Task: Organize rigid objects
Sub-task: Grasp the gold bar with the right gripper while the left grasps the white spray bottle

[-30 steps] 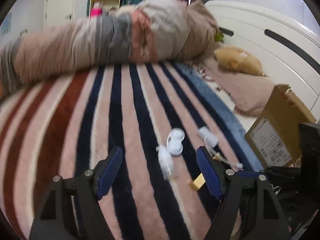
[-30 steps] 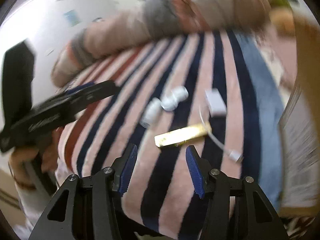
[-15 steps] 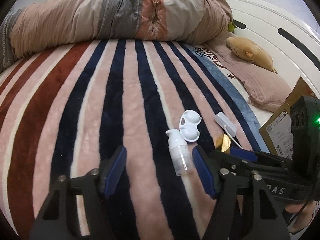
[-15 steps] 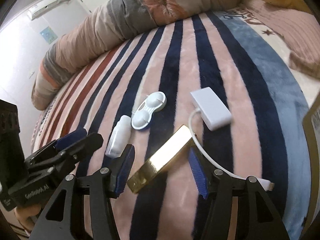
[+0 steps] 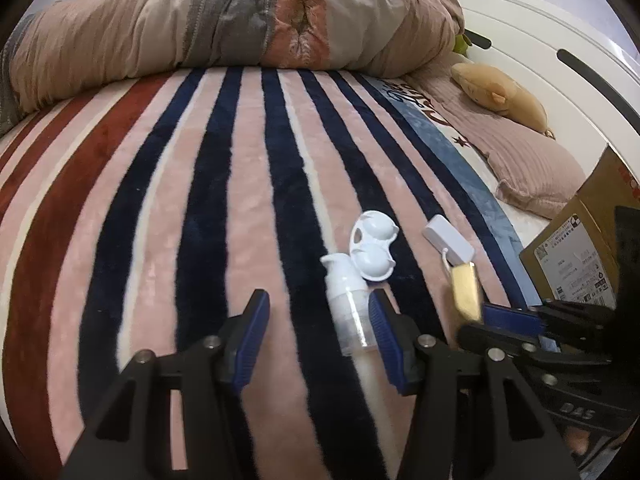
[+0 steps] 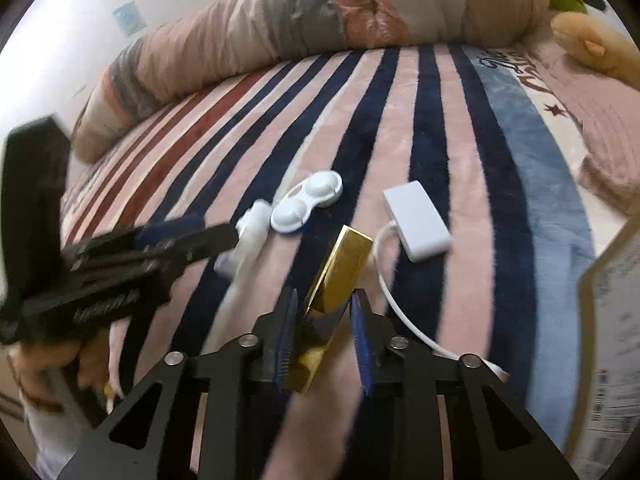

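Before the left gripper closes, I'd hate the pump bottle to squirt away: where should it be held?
Take the pump bottle across its clear round body, below the white pump head, coming along its length from the near end. It lies flat on the blanket, inside the open left gripper.

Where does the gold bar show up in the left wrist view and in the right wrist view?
Left wrist: gold bar at lower right, beyond the right gripper.
Right wrist: gold bar at lower centre, between the gripper's fingers.
Shared landmark: white adapter, just past it.
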Motion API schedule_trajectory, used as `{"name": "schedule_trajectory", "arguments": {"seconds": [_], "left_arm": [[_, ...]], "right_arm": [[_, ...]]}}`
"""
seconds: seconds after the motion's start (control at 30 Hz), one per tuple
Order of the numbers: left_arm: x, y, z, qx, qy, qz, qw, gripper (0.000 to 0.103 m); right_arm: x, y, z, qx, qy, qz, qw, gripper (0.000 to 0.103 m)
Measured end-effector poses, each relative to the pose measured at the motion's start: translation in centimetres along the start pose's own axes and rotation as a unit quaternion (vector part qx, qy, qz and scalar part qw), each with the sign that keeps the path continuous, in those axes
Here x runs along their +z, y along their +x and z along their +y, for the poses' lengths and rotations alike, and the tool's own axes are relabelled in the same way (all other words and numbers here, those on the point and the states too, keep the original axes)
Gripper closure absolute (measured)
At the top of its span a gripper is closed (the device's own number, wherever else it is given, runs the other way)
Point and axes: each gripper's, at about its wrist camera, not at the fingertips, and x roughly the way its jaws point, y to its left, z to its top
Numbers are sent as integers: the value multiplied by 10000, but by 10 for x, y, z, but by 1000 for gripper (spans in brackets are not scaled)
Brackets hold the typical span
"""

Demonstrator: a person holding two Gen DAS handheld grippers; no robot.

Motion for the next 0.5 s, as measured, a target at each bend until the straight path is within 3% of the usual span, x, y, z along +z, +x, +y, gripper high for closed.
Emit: {"name": "schedule_trajectory", "arguments": {"seconds": [0.1, 0.23, 0.37, 0.4, 0.5], "left_arm": [[0, 6, -6, -38, 30, 51, 10000, 55], [0, 17, -11, 12, 20, 132, 9999, 55], [-3, 25, -21, 271, 151, 167, 9994, 70], [-3, 26, -23, 305, 176, 161, 9992, 81], [-6, 22, -27, 438, 426, 172, 9980, 82]], "right_arm": [[-6, -2, 1, -197, -241, 129, 9994, 82], [-12, 7, -3, -142, -93, 181, 9997, 83], [-17, 10, 0, -315, -126, 68, 9994, 82], [-19, 10, 1, -342, -124, 40, 9993, 82], [-23, 5, 2, -546, -289, -5, 9981, 83]]}}
